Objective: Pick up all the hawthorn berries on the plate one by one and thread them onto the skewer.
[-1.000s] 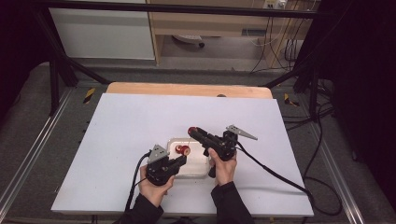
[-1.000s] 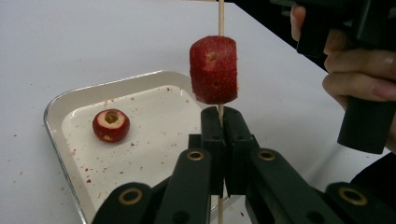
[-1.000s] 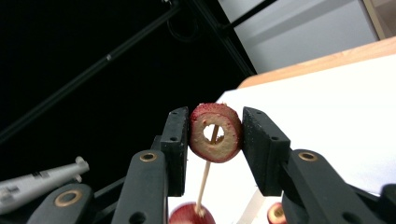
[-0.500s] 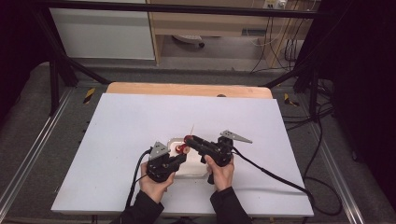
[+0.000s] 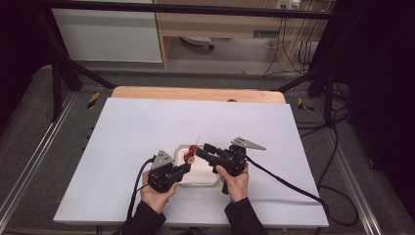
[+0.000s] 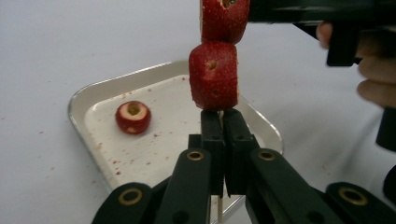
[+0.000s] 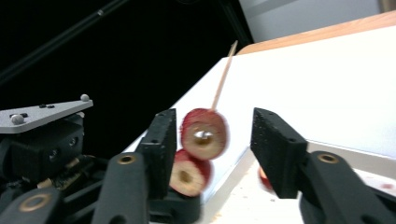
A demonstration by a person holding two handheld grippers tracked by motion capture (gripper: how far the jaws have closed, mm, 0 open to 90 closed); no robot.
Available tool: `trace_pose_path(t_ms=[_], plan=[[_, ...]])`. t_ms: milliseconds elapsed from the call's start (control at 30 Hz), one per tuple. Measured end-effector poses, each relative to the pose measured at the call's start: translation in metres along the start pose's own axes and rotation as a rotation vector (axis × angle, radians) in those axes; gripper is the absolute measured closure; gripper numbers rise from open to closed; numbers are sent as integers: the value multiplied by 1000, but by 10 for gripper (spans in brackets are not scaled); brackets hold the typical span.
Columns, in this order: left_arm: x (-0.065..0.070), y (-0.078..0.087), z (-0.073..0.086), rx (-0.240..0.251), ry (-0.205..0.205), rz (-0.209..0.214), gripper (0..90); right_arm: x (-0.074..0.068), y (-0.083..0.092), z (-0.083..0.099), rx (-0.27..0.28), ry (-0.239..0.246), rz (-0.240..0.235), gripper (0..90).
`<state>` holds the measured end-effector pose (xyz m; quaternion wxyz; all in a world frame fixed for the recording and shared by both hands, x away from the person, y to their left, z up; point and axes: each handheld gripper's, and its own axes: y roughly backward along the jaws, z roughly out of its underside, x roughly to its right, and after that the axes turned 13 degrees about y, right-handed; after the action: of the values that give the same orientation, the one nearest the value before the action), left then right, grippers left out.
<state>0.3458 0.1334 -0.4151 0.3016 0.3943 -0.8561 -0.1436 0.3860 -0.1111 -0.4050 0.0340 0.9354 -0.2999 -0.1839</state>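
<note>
White table (image 5: pixel 127 147); wooden edge (image 5: pixel 195 94) beyond

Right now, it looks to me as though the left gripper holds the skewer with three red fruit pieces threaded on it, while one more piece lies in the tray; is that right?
Not quite: the skewer carries two red fruit pieces, not three, as the left gripper view shows. The left gripper does hold the skewer, and one more piece lies in the tray.
</note>
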Motion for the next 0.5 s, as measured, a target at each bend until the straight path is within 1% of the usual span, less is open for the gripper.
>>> trace_pose_path(t_ms=[100, 133, 200, 267, 367, 467, 500], plan=[[-9, 6, 0, -5, -15, -7, 882, 5, 6, -2, -28, 19, 24, 410], [-11, 8, 0, -9, -24, -12, 882, 7, 7, -1, -46, 24, 31, 376], [-16, 12, 0, -17, -41, -19, 882, 10, 9, 0, -95, 51, 46, 313], [-21, 17, 1, -26, -59, -25, 881, 13, 10, 2, -148, 92, 60, 253], [-28, 26, 2, -39, -71, -30, 880, 15, 11, 6, -243, 164, 81, 176], [-35, 34, 5, -56, -93, -51, 880, 16, 11, 9, -313, 203, 88, 123], [-38, 37, 7, -59, -97, -53, 879, 16, 10, 10, -328, 207, 90, 111]])
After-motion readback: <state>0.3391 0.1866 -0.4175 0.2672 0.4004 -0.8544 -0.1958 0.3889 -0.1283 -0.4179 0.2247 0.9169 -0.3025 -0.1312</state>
